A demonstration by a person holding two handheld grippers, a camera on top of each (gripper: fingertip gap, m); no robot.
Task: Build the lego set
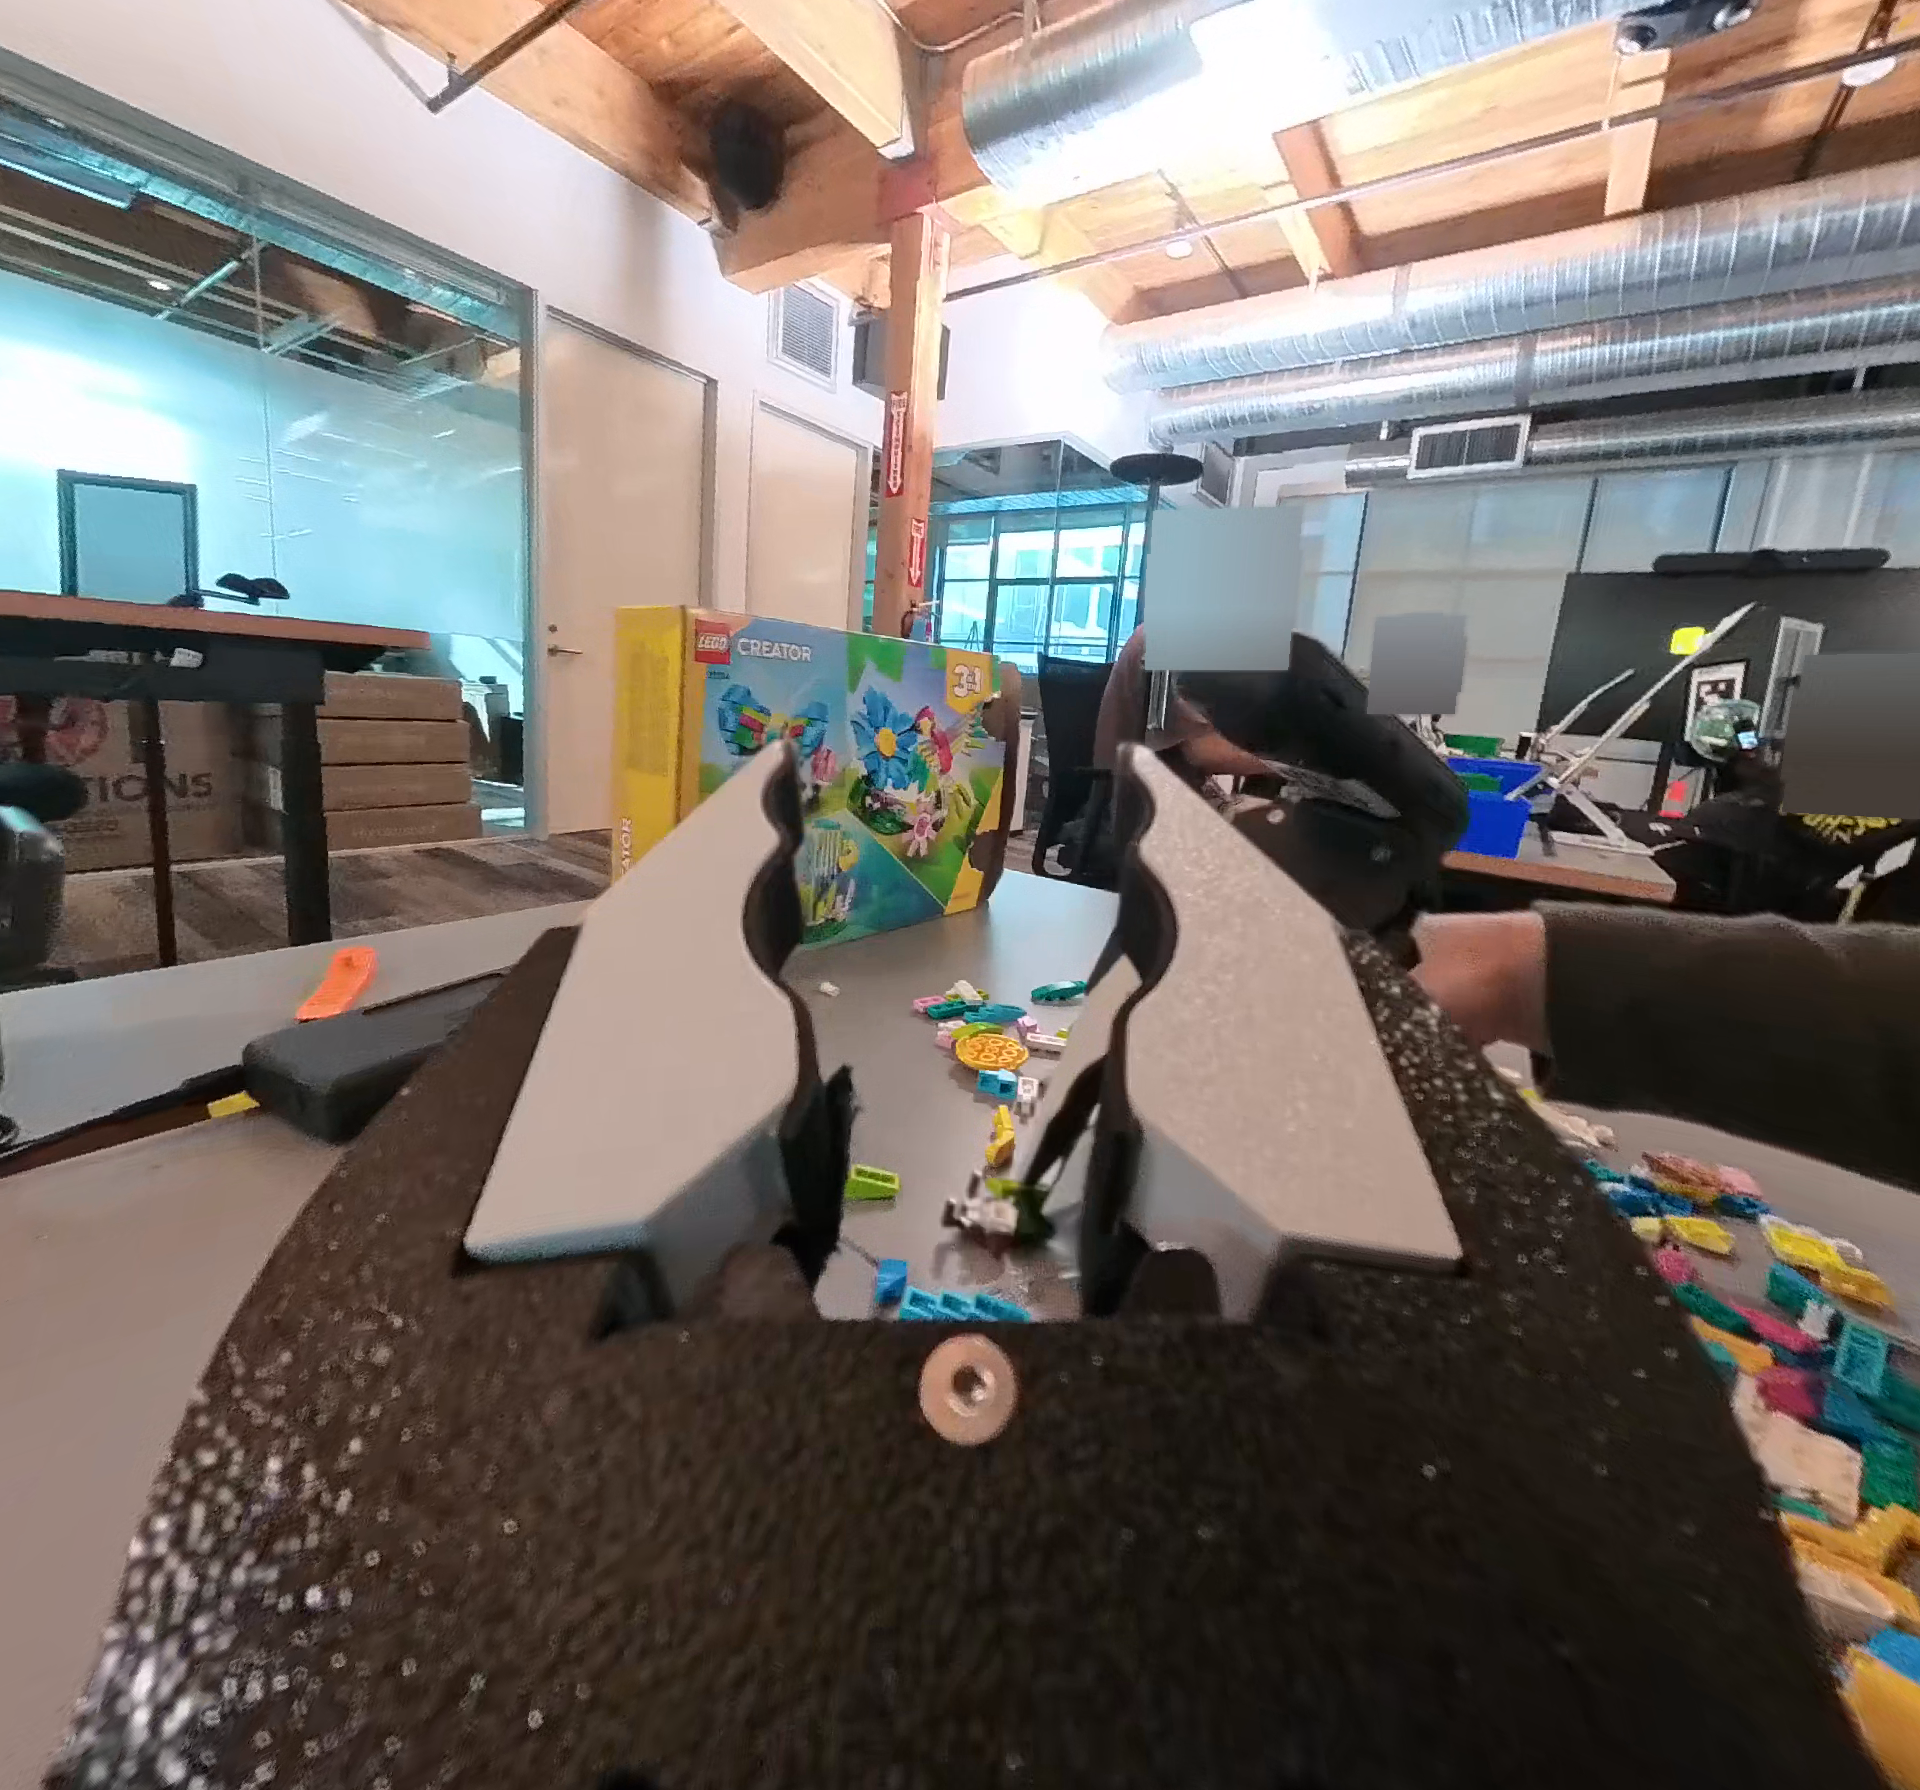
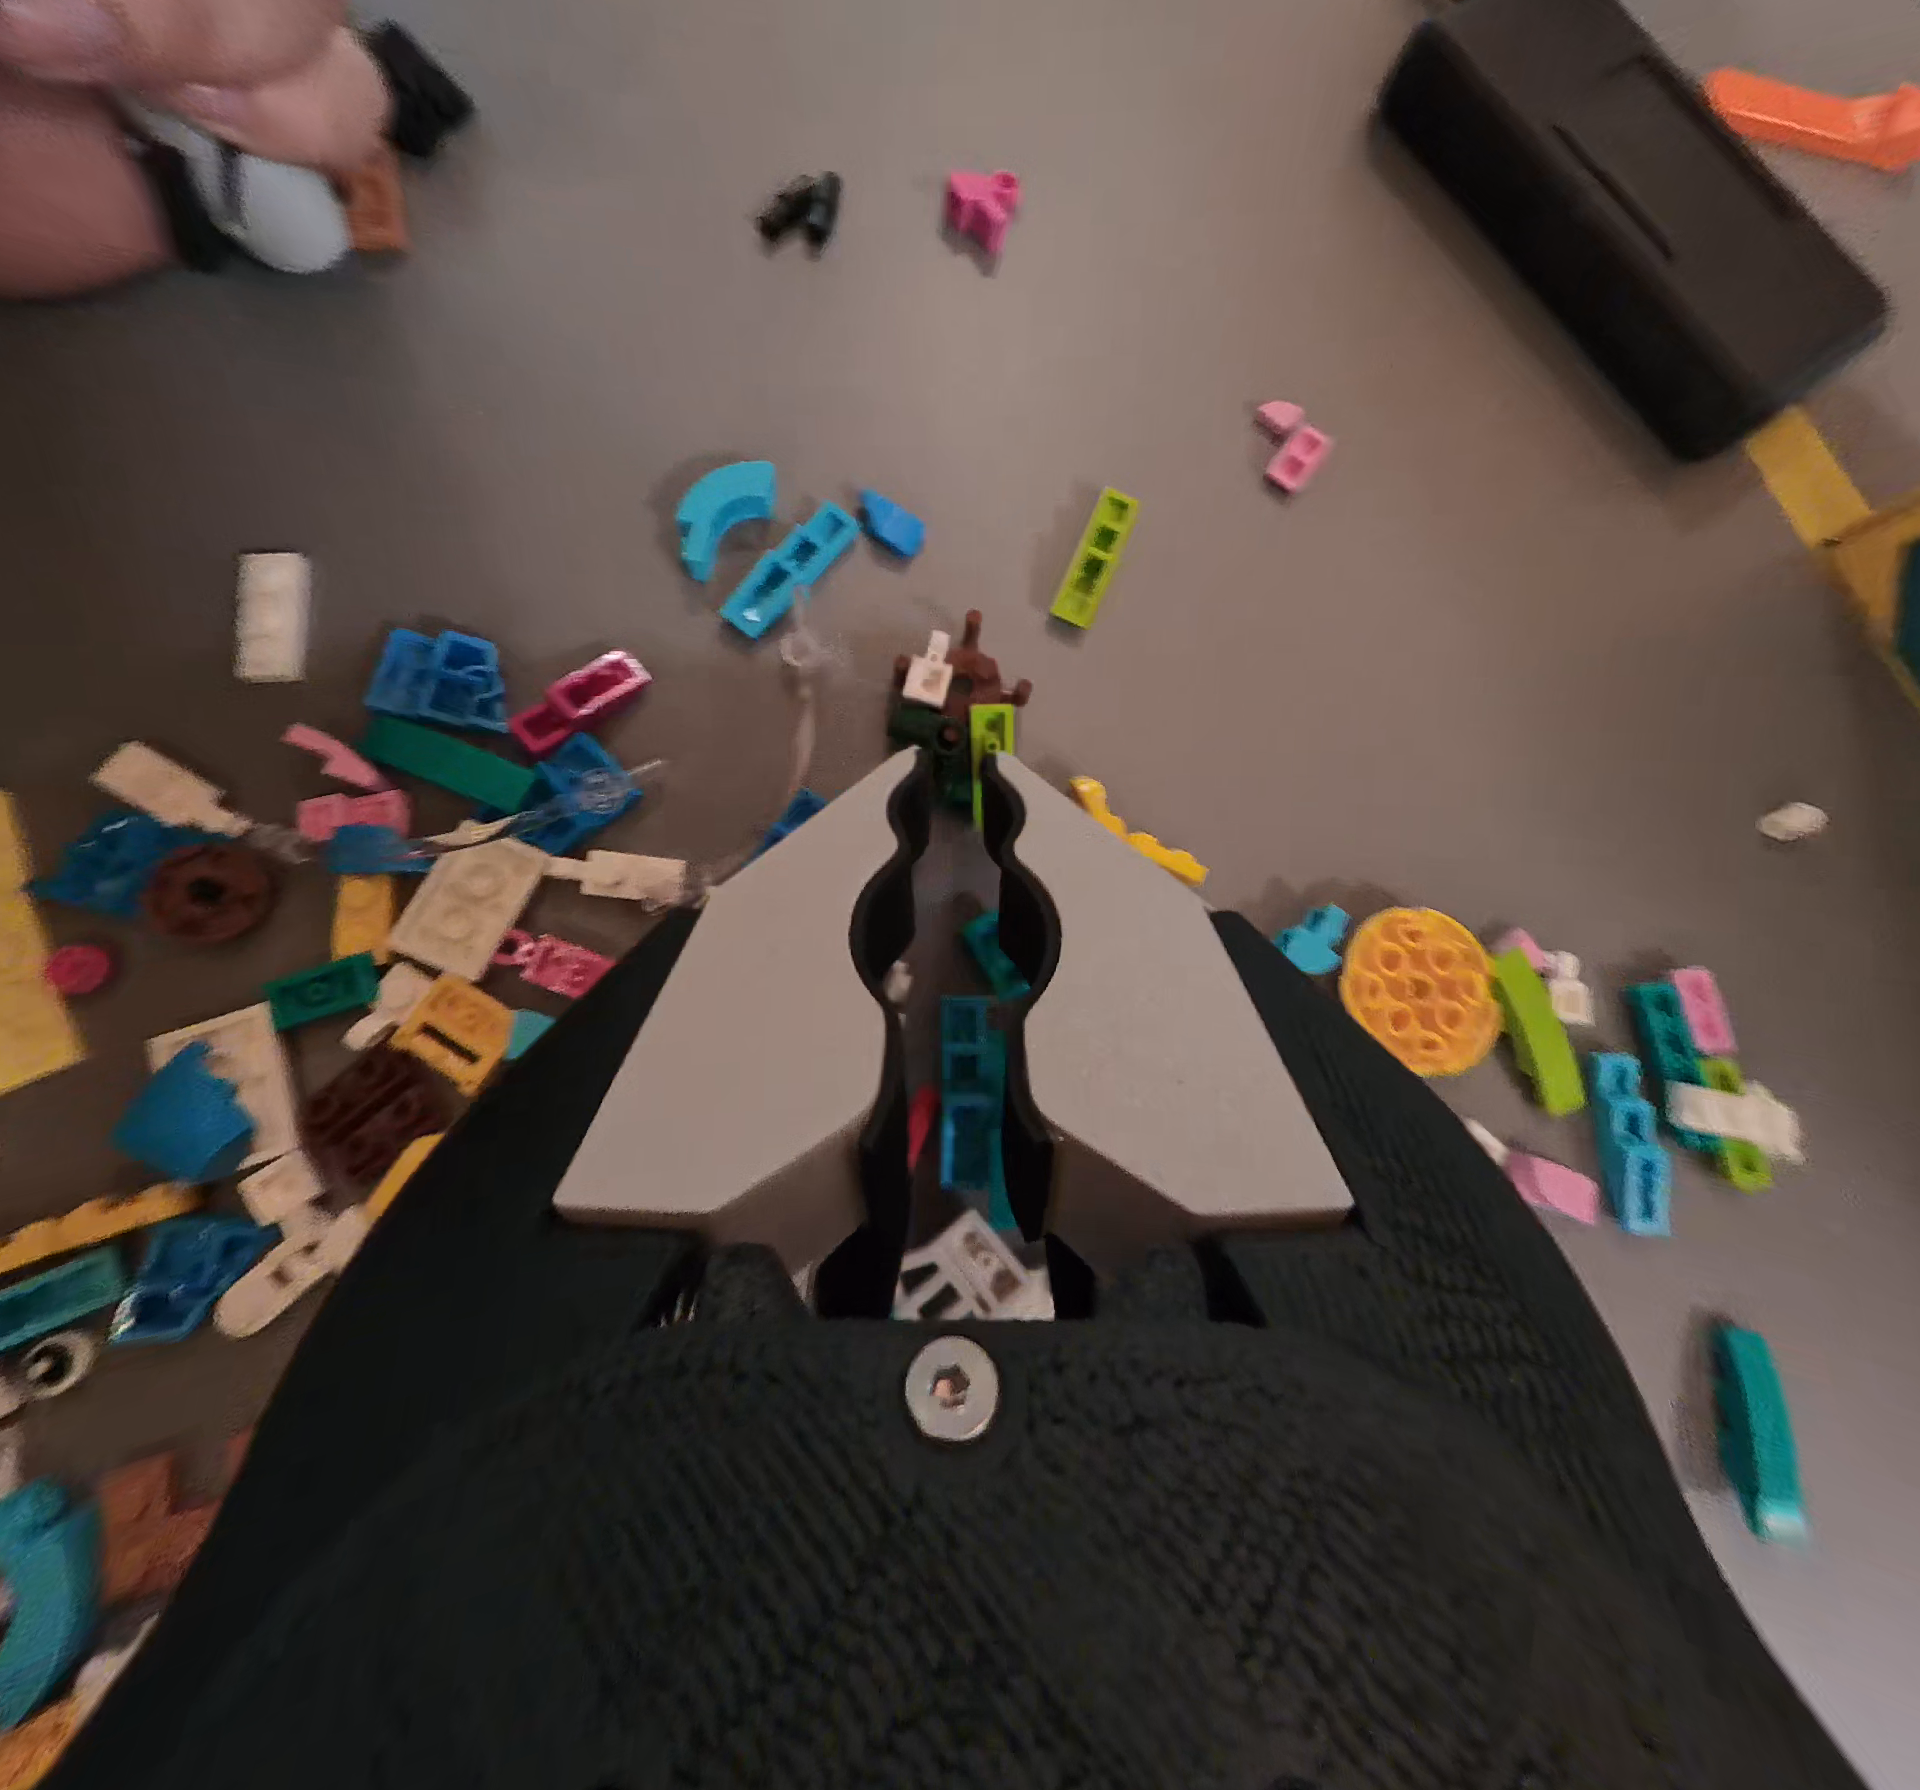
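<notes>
Your right claw [image 2: 954, 766] is nearly closed and grips a small lime piece [image 2: 992, 732] at its tips, near the frame centre. This piece touches the small brown build [image 2: 961, 686] on the tabletop [image 2: 1351, 701]. Your left claw [image 1: 961, 774] is open and holds nothing; the build [image 1: 992, 1210] lies low between its fingers.

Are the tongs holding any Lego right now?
The right tongs pinch the small brown-and-green Lego build at its near green end. The left tongs are open, holding nothing.

I'm in an open office; glass-walled room [image 1: 260, 493] at left, exposed ducts [image 1: 1507, 306] above, desks [image 1: 156, 634] around me.
</notes>
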